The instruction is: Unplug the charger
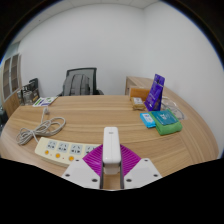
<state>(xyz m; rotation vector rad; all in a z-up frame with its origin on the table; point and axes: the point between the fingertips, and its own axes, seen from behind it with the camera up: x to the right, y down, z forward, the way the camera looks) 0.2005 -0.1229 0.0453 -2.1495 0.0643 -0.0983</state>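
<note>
A: Where is the charger relative to the gripper?

B: Low in the frame's centre, right between the fingers. It's a white block whose long axis runs straight along them, and the purple pads press its sides, so the fingers are pinched on it.

A: And the power strip?

B: Just left of the charger, lying slantwise toward the lower left, its grey cable coiled further up-left. I judge the pull should go up and back, away from the strip.

A: Room to move?

B: Bare table ahead; the boxes sit well apart at the right, the chair beyond the far edge.
</note>
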